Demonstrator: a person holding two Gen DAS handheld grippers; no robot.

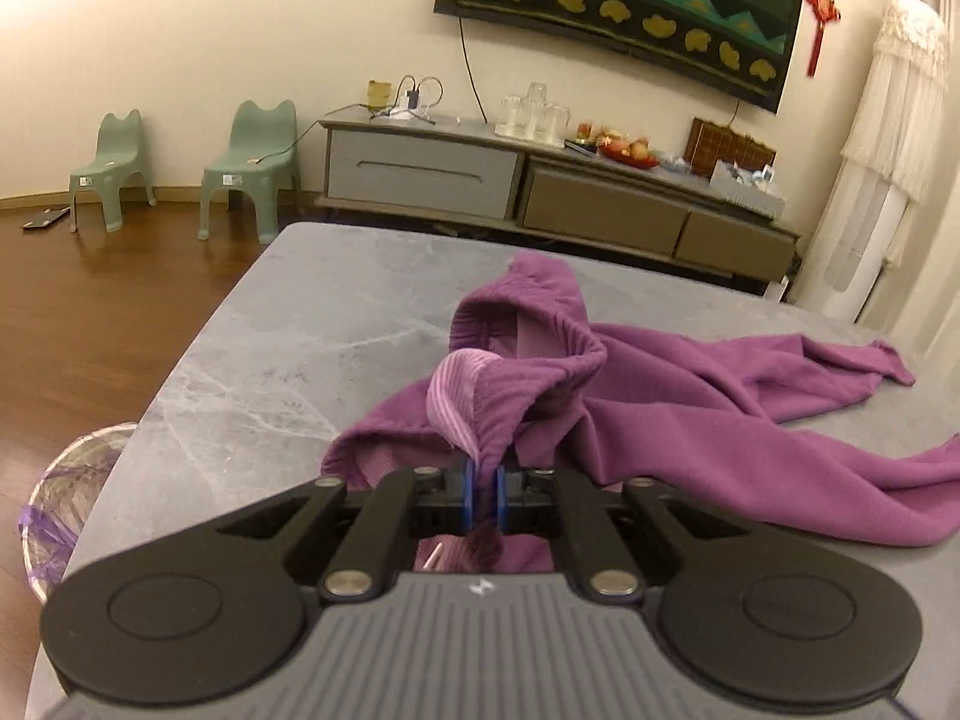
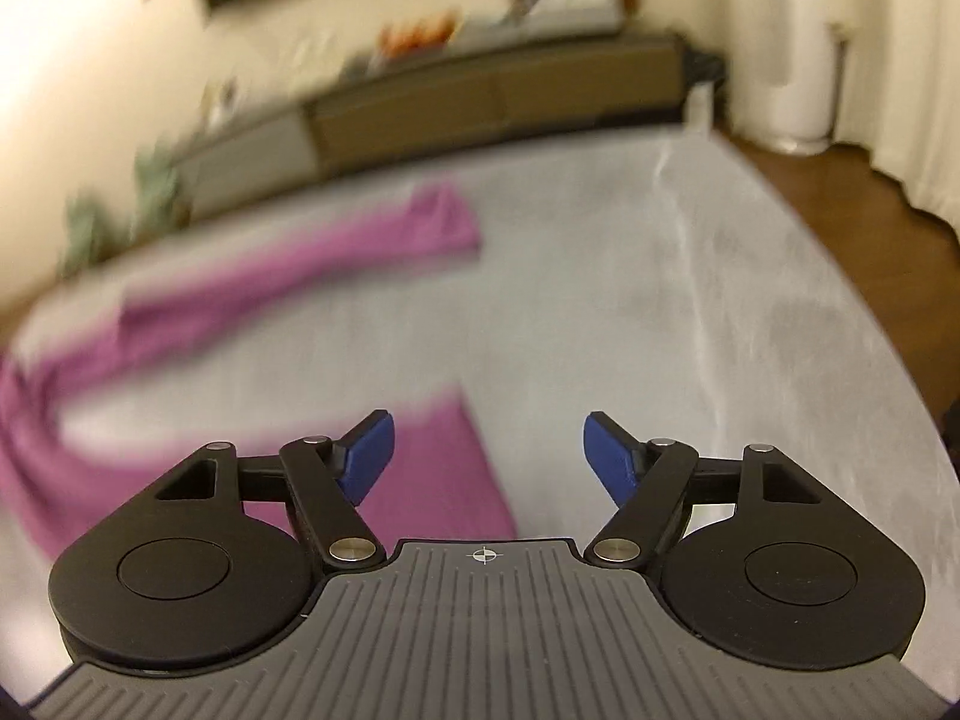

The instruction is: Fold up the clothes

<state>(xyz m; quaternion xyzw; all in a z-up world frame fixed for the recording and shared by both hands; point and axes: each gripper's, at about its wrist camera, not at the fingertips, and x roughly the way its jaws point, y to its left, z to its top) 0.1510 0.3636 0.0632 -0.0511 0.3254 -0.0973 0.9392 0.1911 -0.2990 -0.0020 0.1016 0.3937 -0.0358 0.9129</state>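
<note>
Left wrist view: the left gripper (image 1: 486, 492) has its two blue pads (image 1: 471, 495) drawn almost together, pinching a gathered fold of a purple garment (image 1: 690, 396). The pinched fold rises from between the pads as a ribbed band of paler purple and opens beyond them into a hollow loop of cloth. More of the same cloth shows below the pads, inside the gripper's frame. The rest of the garment spreads away from the fingers to the right across a grey marbled table (image 1: 288, 330), one long part reaching toward the far right edge of the tabletop and another lying lower at the right border of the view. Off the table's left edge stands a basket lined with clear plastic (image 1: 66, 492). Behind the table are two green chairs (image 1: 249, 168) on a wooden floor, a low cabinet (image 1: 510, 180) against the wall, and a dark wall hanging (image 1: 630, 0) above it.

Right wrist view, much blurred: the right gripper (image 2: 489, 462) holds its blue pads (image 2: 369, 456) well apart, with nothing between them but bare tabletop. One part of the purple garment lies under and just beyond the left pad, its edge ending short of the gap between the fingers. A second long part curves away across the table to the upper left, well clear of both pads.
</note>
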